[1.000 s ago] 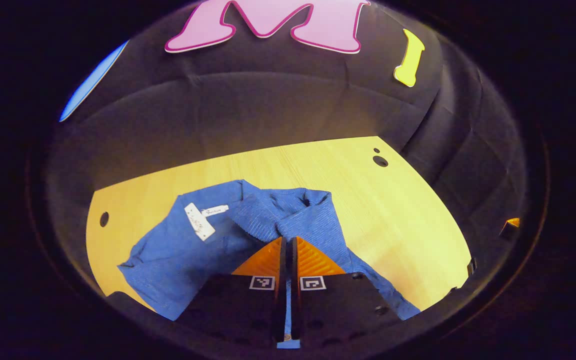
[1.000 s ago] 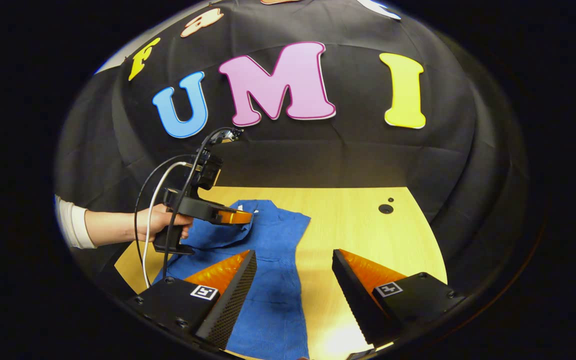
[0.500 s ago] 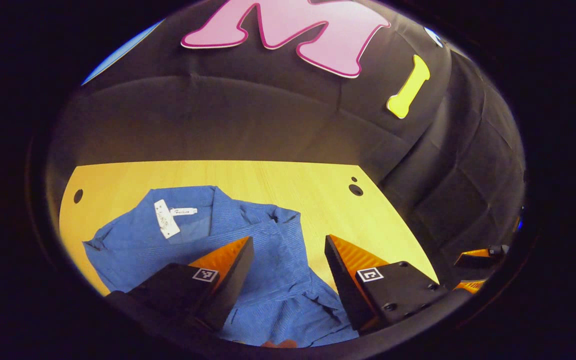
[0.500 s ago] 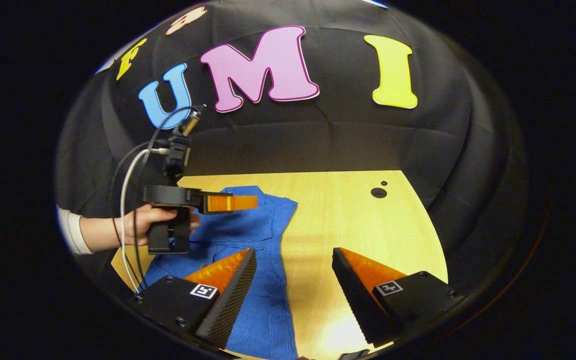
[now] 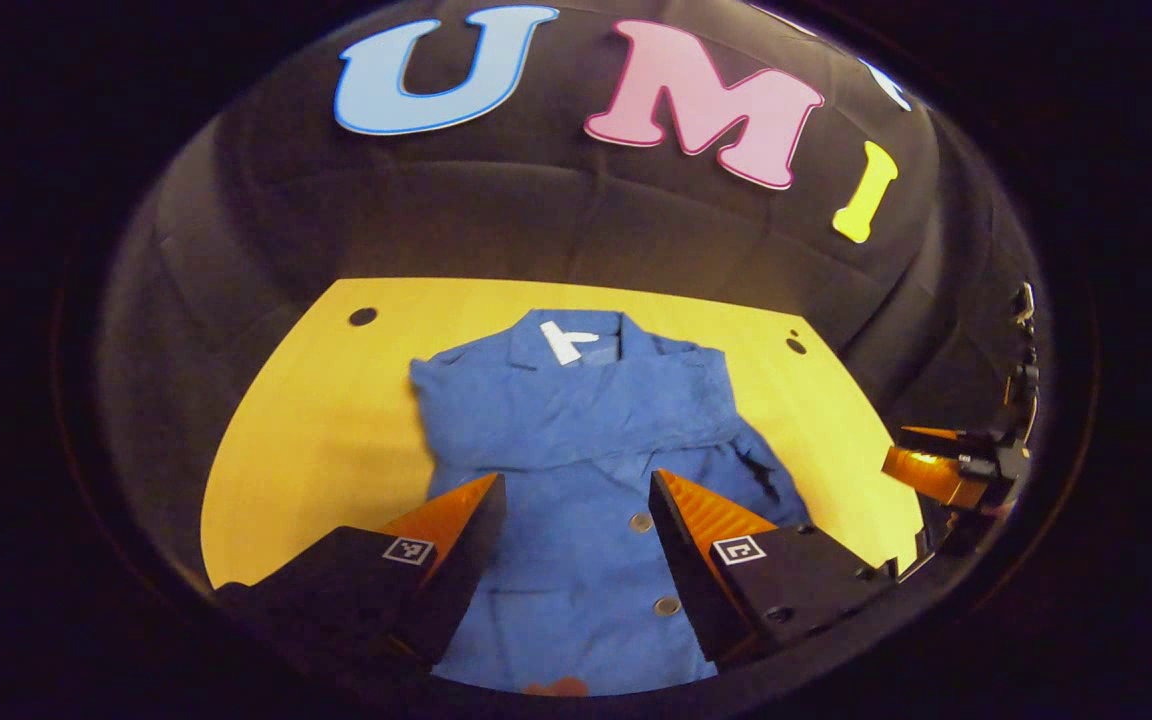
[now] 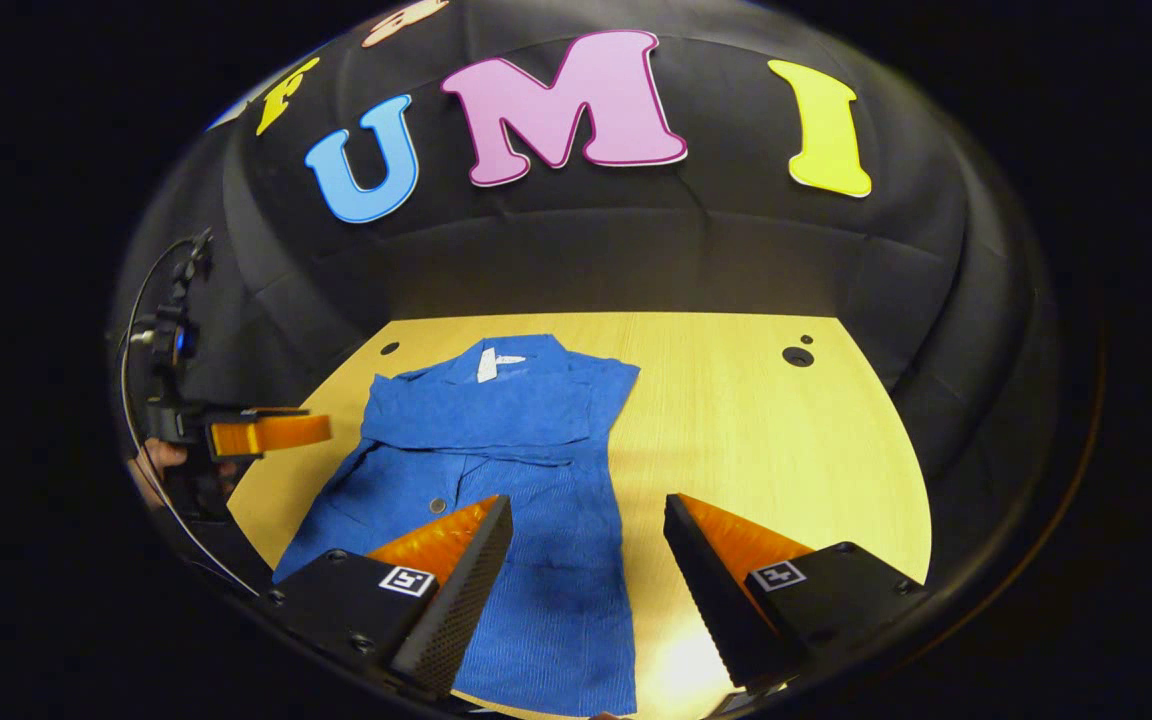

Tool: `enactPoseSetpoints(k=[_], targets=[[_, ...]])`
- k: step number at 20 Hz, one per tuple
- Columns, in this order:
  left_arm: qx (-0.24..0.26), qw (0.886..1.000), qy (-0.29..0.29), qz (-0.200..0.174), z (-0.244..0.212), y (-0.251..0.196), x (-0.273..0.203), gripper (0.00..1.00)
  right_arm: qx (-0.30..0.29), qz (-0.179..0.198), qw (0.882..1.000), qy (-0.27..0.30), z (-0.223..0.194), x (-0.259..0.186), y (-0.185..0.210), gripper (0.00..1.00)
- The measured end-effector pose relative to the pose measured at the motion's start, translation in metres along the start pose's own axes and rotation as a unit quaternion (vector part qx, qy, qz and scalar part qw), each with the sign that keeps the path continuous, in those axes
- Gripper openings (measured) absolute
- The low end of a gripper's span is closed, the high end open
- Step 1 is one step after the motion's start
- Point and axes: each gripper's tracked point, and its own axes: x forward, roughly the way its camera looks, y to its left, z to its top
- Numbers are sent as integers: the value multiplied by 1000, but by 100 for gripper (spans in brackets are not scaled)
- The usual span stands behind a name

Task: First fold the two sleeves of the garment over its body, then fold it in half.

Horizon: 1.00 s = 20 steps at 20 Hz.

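A blue button-up shirt [image 5: 576, 420] lies flat on the wooden table [image 5: 316, 430], collar and white tag [image 5: 566, 343] at the far end. Both sleeves are folded across its chest, forming a band [image 6: 476, 410] over the body. My left gripper [image 5: 576, 480] hovers open above the shirt's lower front, holding nothing. My right gripper [image 6: 588, 502] is open too, over the shirt's right edge [image 6: 616, 480] and the bare table. In the right gripper view, the left gripper [image 6: 271, 432] hangs off the table's left side in a hand [image 6: 161, 460]. The right gripper [image 5: 936, 465] shows at the far right in the left gripper view.
The table [image 6: 756, 440] has small round holes near its far corners [image 6: 797, 355] [image 5: 363, 316]. Bare wood stretches to the right of the shirt. The black cloth wall closes in the table at the back and both sides.
My left gripper was shut on a sleeve over the shirt; it opened, let go and drew back to the left. The sleeve now lies across the chest. The right gripper stayed open.
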Motion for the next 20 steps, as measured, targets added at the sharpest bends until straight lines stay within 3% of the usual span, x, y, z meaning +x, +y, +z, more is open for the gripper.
enactPoseSetpoints(k=[3, 7, 10, 14, 20], targets=[[-31, 997, 48, 42, -73, 44, -19, 84, -8, -1, 1000, 26, -28, -4, 8, 98], [-94, 988, 109, 55, -135, 63, -32, 82, -14, -6, 998, 67, -69, -12, 15, 98], [-87, 984, 147, 61, -170, 66, -39, 84, -20, -20, 993, 116, -107, -18, 11, 98], [-93, 969, 224, 50, -204, 62, -40, 84, 11, -41, 983, 177, -148, -26, 4, 99], [-96, 956, 273, 52, -221, 60, -44, 84, 37, -78, 956, 279, -210, -45, -18, 99]])
